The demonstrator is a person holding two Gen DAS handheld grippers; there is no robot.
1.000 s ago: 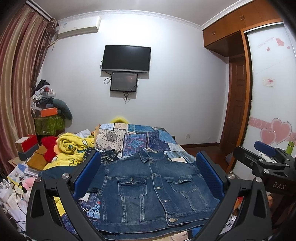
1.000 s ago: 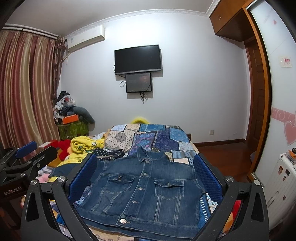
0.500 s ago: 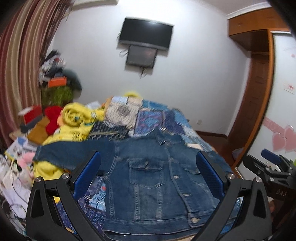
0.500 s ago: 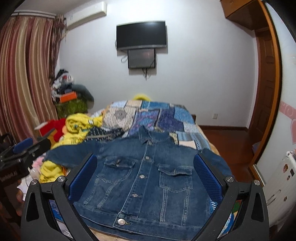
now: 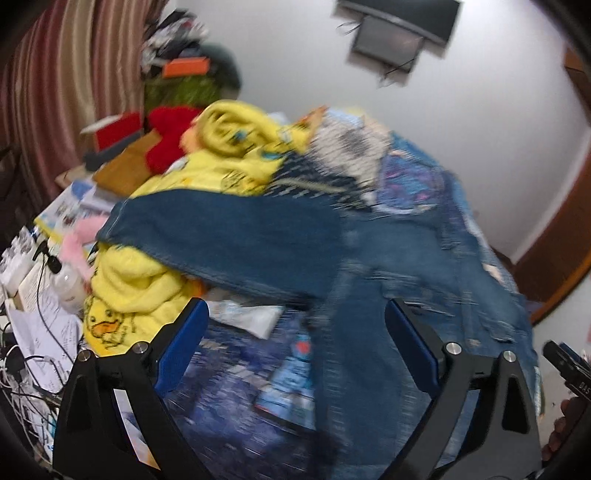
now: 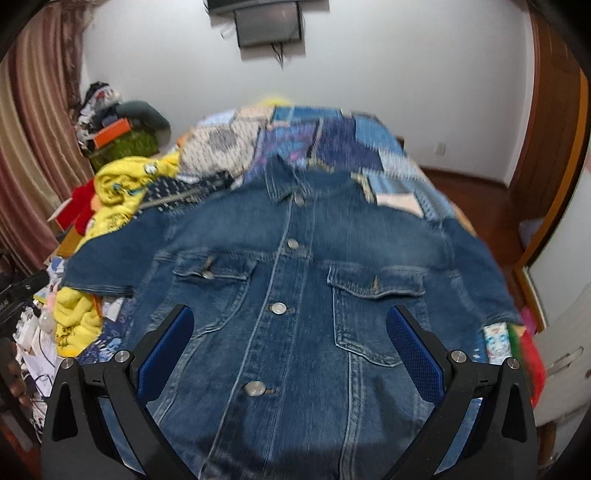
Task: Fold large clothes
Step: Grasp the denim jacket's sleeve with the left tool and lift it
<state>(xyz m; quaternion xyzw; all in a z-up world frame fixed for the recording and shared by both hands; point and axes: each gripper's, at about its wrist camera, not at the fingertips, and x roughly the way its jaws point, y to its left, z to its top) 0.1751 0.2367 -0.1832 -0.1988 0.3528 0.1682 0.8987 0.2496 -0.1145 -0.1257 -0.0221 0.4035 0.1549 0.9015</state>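
Blue denim jacket (image 6: 295,295) spread front-up and buttoned across a bed, collar toward the far wall, hem toward the cameras, both chest pockets showing. One sleeve (image 5: 221,236) stretched out sideways, draped over a heap of yellow duck-print fabric (image 5: 129,291) at the bed's edge; the other sleeve lying down the opposite flank toward the mattress corner. Underneath, a patchwork bedspread (image 6: 332,144) in blues, whites and purples, running back to the head of the bed. Right gripper (image 6: 291,347) poised above the lower front of the jacket, blue-padded jaws wide apart, nothing pinched between them, the button placket showing in the gap. Left gripper (image 5: 295,339) angled down over the jacket's side seam and the bedspread beside it, jaws spread wide but closing, no cloth clamped between the pads; that view heavily smeared by motion. Beside the bed, a red plush toy (image 5: 170,136), a pink fluffy item (image 5: 79,240), papers and tangled cables (image 5: 33,339) on a crowded low surface. Farther off, striped curtains (image 6: 29,155), a stack of boxes and clothes (image 6: 118,133) in the corner, a wall-mounted television (image 5: 399,14) with a smaller screen (image 6: 269,26) below it, and wooden door trim (image 6: 550,122) at the room's other side.
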